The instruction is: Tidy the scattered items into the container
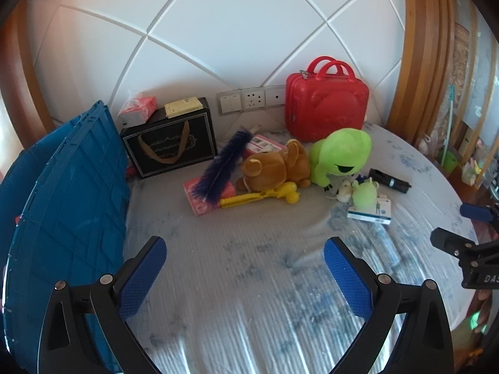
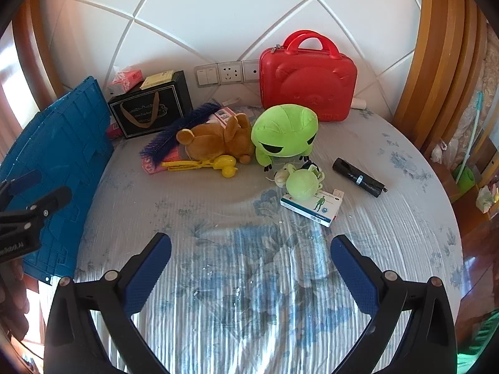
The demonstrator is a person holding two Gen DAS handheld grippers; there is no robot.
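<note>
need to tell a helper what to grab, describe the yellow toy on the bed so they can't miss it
Find the red suitcase by the wall; before it lies a brown teddy bear. Along the bear's near side lies the yellow toy: long thin handles, rounded duck-like head, the only yellow plastic thing.

Ahead of both tongs, the toys lie in a loose heap on the bed. A brown bear (image 2: 215,140) lies on its side, touching a big green frog (image 2: 283,131) sitting upright to its right. A yellow clip (image 2: 202,164) lies just before the bear, a blue feather (image 2: 177,131) (resting on a pink box (image 1: 205,194)) to its left. A small frog (image 2: 301,182) leans on a white carton (image 2: 312,204); a black tube (image 2: 358,177) lies rightward. The blue crate (image 1: 68,193) stands far left.
</note>
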